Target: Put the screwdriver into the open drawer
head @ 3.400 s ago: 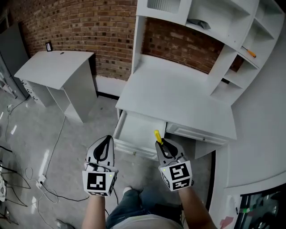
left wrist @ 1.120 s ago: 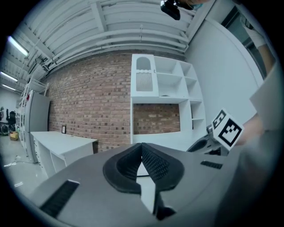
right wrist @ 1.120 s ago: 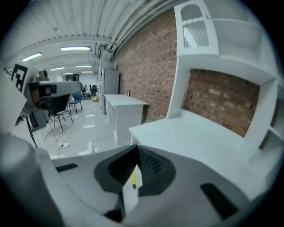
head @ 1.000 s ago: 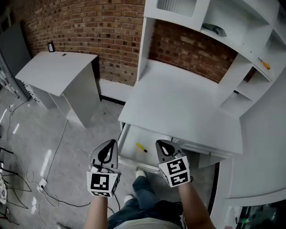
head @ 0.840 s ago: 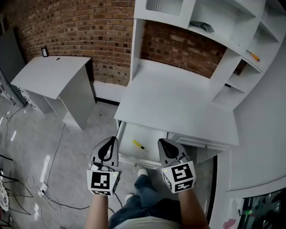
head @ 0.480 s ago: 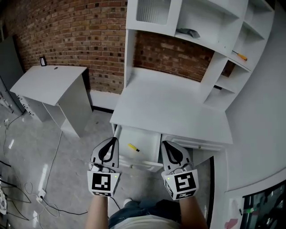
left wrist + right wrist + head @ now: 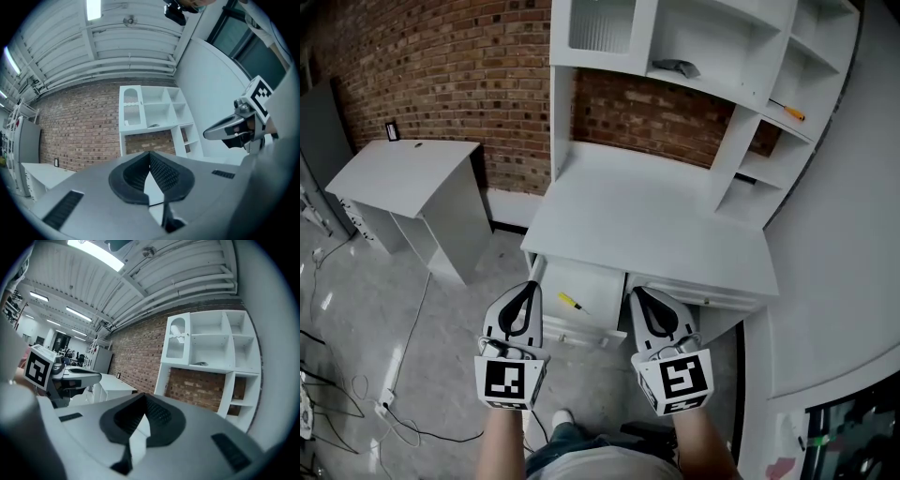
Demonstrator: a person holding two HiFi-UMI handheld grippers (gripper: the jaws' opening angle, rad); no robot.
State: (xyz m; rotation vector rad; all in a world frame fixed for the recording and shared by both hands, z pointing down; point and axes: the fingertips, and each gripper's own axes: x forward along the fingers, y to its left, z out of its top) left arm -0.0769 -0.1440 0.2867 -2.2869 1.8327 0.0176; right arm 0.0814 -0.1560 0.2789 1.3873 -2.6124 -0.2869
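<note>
Matt desk (image 7: 647,220), rough brick wall (image 7: 441,56)

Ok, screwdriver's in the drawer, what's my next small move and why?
Probably draw both back: the screwdriver lies inside the open drawer, and the left gripper and right gripper are shut and empty, so nothing remains to place.

Left of the left hand-held gripper (image 7: 526,287), a small white table (image 7: 408,169) on grey floor (image 7: 356,309) with cables (image 7: 411,323). Ahead, a white desk (image 7: 647,220) with shelves (image 7: 712,47) against a brick wall (image 7: 441,56).
</note>
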